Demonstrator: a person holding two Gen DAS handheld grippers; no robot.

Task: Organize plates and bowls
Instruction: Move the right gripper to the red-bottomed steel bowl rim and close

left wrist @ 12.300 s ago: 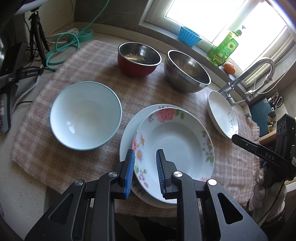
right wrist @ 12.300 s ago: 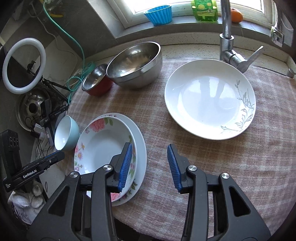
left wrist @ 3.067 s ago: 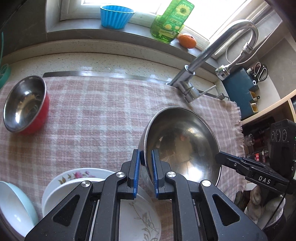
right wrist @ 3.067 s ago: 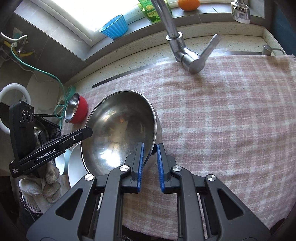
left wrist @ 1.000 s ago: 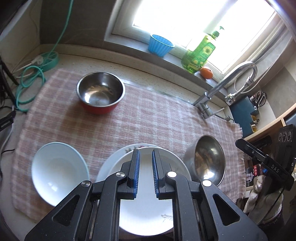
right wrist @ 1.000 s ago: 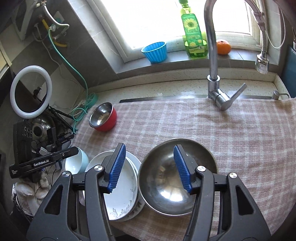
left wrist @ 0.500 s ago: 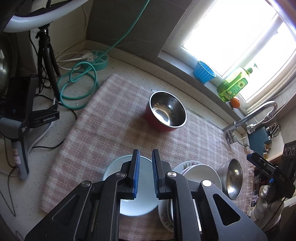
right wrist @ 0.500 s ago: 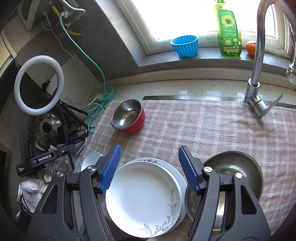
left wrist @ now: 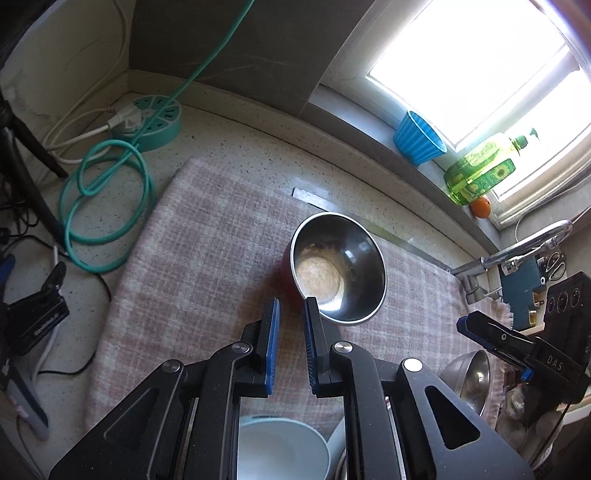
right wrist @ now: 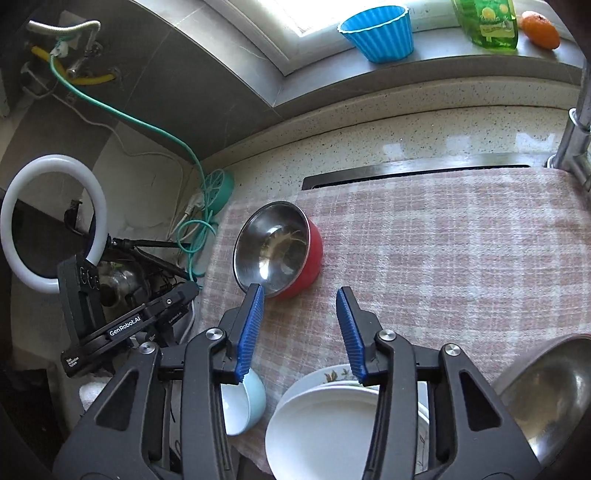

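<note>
A red bowl with a steel inside (left wrist: 338,267) (right wrist: 277,249) sits on the checked cloth (left wrist: 207,258) (right wrist: 461,258). My left gripper (left wrist: 291,306) is slightly open and empty, just short of the bowl's near left rim. My right gripper (right wrist: 300,291) is open and empty, its left finger (right wrist: 253,310) close to the bowl's near edge. The stack of white plates (right wrist: 325,424) lies under my right gripper, with the big steel bowl (right wrist: 546,391) (left wrist: 467,378) to its right. The pale blue bowl (right wrist: 242,404) (left wrist: 280,448) sits left of the plates.
A teal power strip with a coiled cable (left wrist: 147,118) lies off the cloth at the left. A blue cup (right wrist: 376,31), a green soap bottle (right wrist: 487,22) and an orange (right wrist: 541,24) stand on the sill. The tap (right wrist: 576,140) rises at the right. A ring light (right wrist: 51,218) stands at far left.
Both grippers have moved forward and down toward the red bowl. The left gripper's jaws have parted a little. The plates and bowls have not moved.
</note>
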